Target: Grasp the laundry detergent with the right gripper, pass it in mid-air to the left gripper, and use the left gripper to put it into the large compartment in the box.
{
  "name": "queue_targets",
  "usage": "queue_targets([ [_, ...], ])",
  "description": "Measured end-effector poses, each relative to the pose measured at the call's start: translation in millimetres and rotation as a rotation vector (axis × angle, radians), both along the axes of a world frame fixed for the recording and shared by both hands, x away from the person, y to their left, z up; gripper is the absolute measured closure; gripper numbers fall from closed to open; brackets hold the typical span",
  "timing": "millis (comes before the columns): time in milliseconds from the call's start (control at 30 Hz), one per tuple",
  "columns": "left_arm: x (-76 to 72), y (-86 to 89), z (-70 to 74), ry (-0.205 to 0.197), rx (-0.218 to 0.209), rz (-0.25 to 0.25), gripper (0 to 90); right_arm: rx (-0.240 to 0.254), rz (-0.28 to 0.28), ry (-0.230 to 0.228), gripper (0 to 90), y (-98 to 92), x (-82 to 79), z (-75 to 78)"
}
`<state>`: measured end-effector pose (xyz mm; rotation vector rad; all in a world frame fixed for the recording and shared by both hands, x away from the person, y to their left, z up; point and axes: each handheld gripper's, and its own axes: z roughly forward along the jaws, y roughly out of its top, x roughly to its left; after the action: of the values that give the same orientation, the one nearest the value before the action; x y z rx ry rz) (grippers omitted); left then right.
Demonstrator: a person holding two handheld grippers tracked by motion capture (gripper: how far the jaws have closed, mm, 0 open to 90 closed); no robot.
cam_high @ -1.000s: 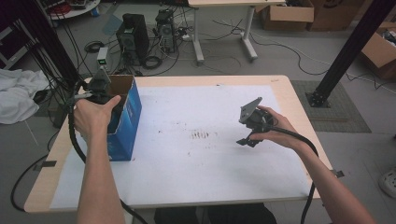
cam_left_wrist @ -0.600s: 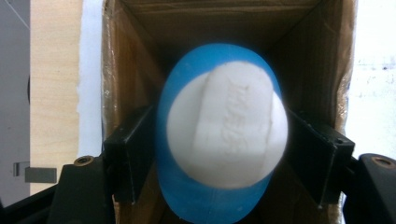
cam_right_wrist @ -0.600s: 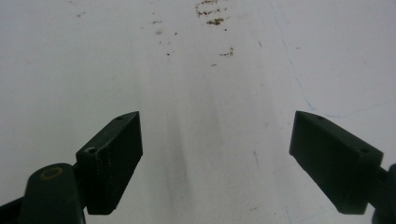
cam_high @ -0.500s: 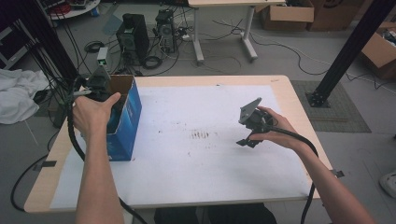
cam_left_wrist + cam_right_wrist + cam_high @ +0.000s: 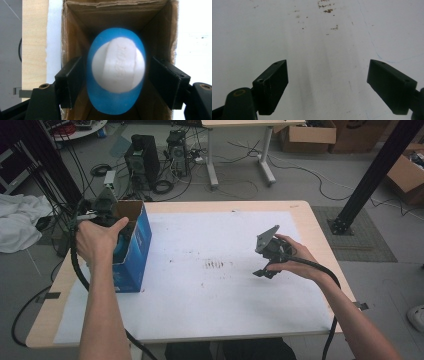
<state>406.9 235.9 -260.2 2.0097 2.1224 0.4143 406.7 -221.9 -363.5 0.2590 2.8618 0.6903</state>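
White-papered table; bottle upright in box, cap up; left hand-held gripper just opening.

left gripper jaws opening, right gripper jaws wide

The high view looks forward and down from above the person's side of the table, taking in the whole top and the floor beyond. The left gripper view looks straight down, close, into the open box, which both share. The right gripper view faces the white sheet from near, shared likewise.
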Motion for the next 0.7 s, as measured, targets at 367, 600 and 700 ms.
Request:
queue_targets([
  [367, -1.3, -2.3, 10.0, -0.018, 0.007, -0.003, 26.7, -0.004, -0.001, 0.002, 17.1, -0.3, -0.7, 0.2],
  [600, -2.7, -8.0, 26.6, -0.054, 0.021, -0.018, 23.3, -0.009, 0.000, 0.000, 17.1, -0.3, -0.8, 0.3],
  [700, -3.7, -13.0, 37.7, -0.075, 0.026, -0.029, 21.8, -0.010, -0.003, -0.002, 17.1, -0.9, -0.6, 0.6],
])
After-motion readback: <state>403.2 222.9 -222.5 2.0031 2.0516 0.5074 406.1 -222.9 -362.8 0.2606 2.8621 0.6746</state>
